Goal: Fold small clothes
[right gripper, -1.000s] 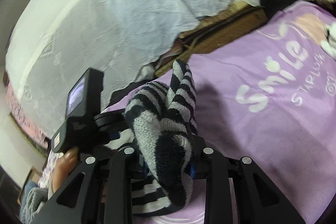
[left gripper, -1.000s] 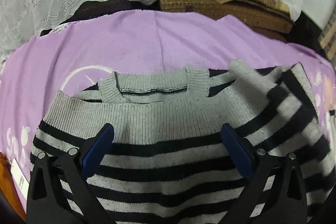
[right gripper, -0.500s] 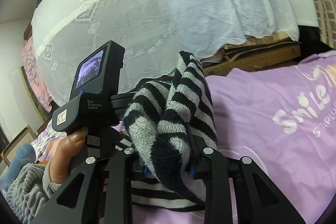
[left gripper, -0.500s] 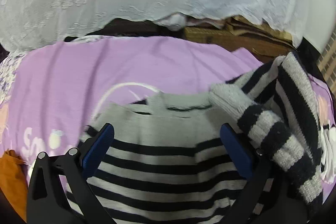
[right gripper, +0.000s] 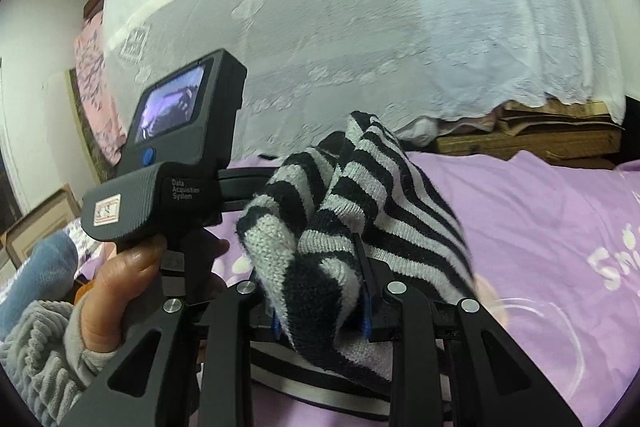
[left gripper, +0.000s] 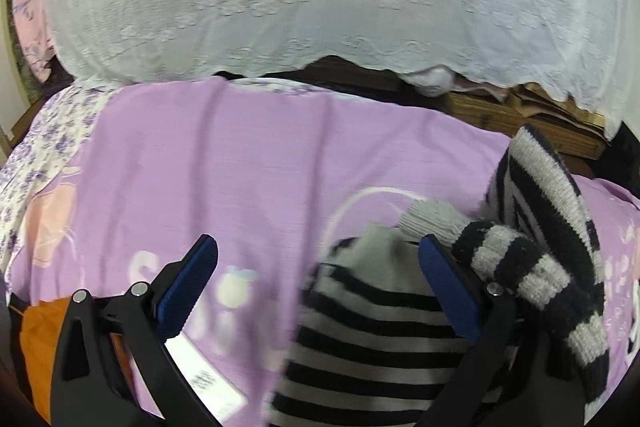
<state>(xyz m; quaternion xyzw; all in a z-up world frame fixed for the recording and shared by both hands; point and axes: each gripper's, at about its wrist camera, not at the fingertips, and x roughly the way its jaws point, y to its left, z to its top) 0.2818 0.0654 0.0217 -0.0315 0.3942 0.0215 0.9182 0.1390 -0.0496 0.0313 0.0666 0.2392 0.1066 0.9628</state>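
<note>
My right gripper is clamped on a bunched fold of the sweater, the striped knit bulging up between its blue pads and draping over the right one. In the left wrist view the same lifted part, with the sleeve's grey cuff, stands up at the right edge, so the piece I carry sits to the right of my left gripper and higher than the rest. The sweater's body lies low on the purple bedspread, running from the bottom of that view up toward the right pad, with its long axis roughly along the way the left gripper points. The left gripper's jaws stand wide apart with nothing pressed between them; the knit lies beneath its right pad only, and its left pad is over bare bedspread. I judge the coming fold turns on carrying the raised part leftward across the body, and the right hand is the one already on it.
</note>
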